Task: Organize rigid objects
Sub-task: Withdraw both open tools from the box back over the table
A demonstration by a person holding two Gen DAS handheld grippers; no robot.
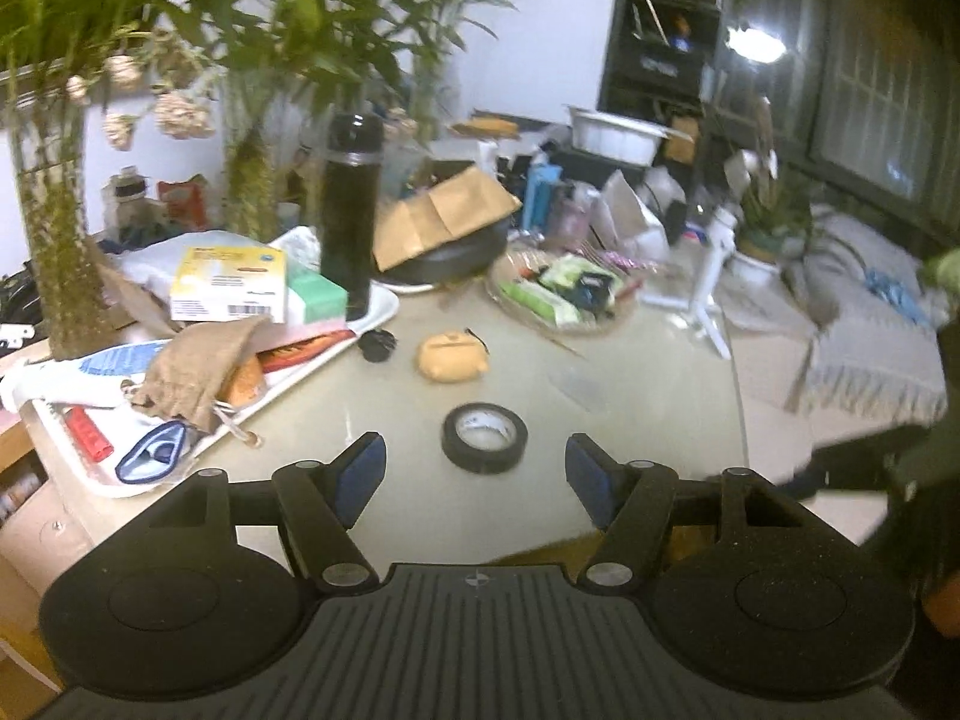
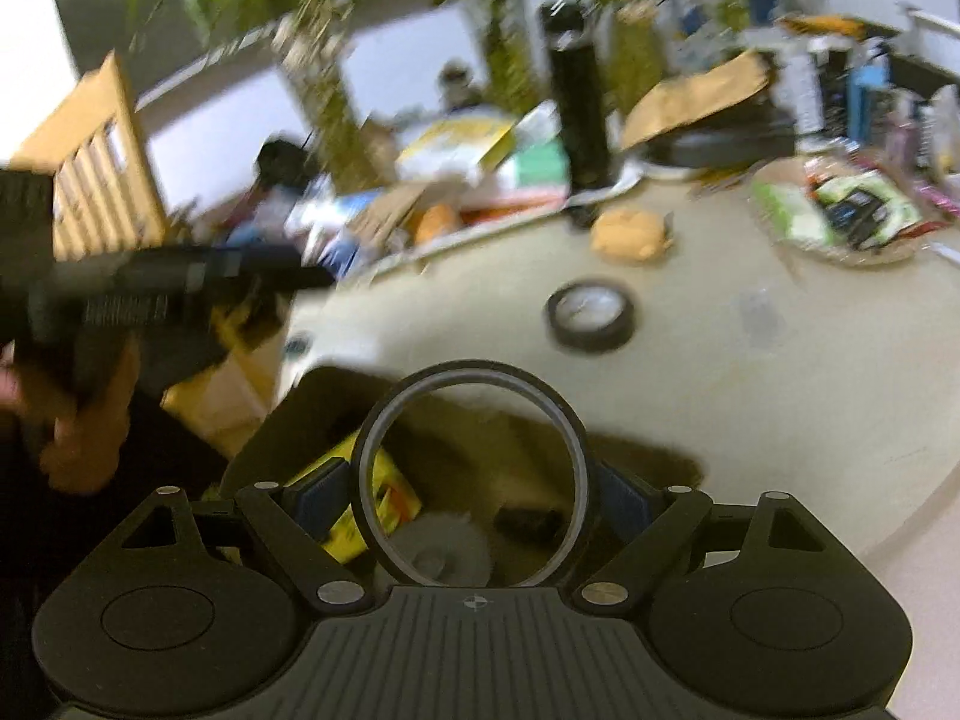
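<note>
Midway through tidying: right gripper [image 2: 474, 489] pinching large tape ring [image 2: 471, 474] over open box [image 2: 324, 420]; left gripper [image 1: 474, 468] spread, empty, nearing black tape roll [image 1: 485, 438]

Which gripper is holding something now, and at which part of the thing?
The right gripper holds a large tape ring upright, fingers on its outer sides. The left gripper is open and holds nothing.

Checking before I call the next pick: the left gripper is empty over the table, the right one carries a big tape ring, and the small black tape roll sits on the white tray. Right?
Not quite. The small black tape roll lies on the bare table, not on the white tray; the left wrist view shows it. As you said, the left gripper is empty and the right gripper carries the big tape ring.
</note>
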